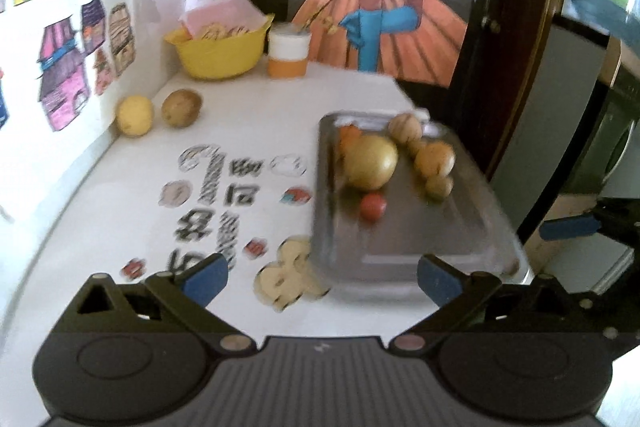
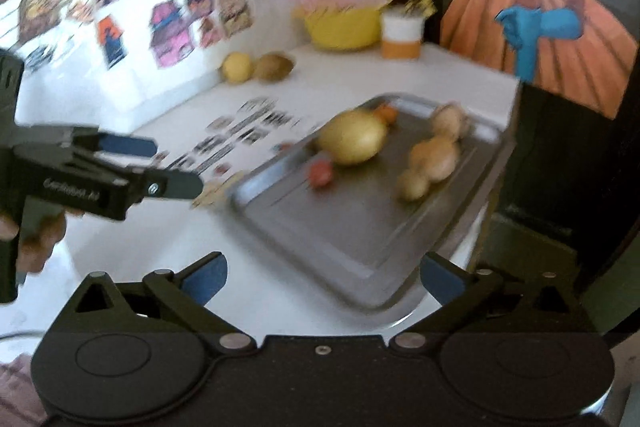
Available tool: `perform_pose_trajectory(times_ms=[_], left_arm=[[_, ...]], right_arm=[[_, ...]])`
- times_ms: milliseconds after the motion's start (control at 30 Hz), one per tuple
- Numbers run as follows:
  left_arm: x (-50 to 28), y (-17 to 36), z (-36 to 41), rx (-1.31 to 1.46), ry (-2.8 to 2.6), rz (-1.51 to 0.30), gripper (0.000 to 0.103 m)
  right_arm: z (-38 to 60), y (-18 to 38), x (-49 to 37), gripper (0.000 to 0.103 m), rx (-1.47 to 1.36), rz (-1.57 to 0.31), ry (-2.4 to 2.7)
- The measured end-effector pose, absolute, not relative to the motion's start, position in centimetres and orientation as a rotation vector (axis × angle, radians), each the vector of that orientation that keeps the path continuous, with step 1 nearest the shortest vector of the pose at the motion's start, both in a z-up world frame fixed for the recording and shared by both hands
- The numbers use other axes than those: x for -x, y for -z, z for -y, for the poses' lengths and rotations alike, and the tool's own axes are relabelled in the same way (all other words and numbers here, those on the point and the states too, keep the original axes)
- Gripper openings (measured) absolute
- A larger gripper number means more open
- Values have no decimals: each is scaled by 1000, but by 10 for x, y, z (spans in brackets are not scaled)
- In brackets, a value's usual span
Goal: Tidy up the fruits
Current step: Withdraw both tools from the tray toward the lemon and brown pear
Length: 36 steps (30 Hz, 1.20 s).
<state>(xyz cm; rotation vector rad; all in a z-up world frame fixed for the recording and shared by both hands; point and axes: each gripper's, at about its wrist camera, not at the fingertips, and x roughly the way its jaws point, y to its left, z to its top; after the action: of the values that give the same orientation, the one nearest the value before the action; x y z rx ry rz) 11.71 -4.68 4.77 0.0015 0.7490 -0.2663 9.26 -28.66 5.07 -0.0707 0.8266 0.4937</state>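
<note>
Here: left tool [image 1: 322, 281] released, blue fingertips [image 1: 206, 277] spread wide, nothing between them, low over the white surface [image 1: 256, 99] just before the near end of the metal tray [image 1: 404, 247]. Right tool [image 2: 322, 281] likewise released, spread wide and empty, near the tray's [image 2: 348, 227] front corner. In the right wrist view, left tool [image 2: 156, 167] at the left edge, gripped by a hand [image 2: 36, 239], beside the tray's left side.

On the tray: large yellow-green fruit [image 1: 370, 163] toward the far left part, small red fruit [image 1: 372, 207] just in front of it, small orange fruit [image 1: 349, 135] behind it. To the right, a cluster of brownish round fruits [image 1: 434, 159], touching or nearly so, running from the far rim toward the middle; exact kind too blurred to tell. Near half of the tray bare.

Off the tray, by the wall at the far left: yellow lemon-like fruit [image 1: 135, 115] and brown kiwi-like fruit [image 1: 181, 107], side by side, close together, well apart from the tray. Farther back, yellow bowl [image 1: 218, 51] with pink paper in it, beside a white and orange jar [image 1: 289, 50]. Flat printed stickers [image 1: 218, 195] on the surface left of the tray, one partly under its near left corner.
</note>
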Motion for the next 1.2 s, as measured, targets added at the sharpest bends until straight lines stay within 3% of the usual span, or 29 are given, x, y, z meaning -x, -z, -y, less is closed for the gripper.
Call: perform_pose_trajectory(times_ms=[233, 600, 1200], left_arm=[[-99, -55, 11, -97, 224, -785, 102], [-103, -83, -45, -77, 79, -793, 102], [-227, -135, -43, 149, -94, -597, 103]], right_arm=[[237, -58, -74, 102, 56, -915, -631], [172, -98, -103, 102, 148, -875, -769], [171, -226, -233, 102, 277, -378, -755]])
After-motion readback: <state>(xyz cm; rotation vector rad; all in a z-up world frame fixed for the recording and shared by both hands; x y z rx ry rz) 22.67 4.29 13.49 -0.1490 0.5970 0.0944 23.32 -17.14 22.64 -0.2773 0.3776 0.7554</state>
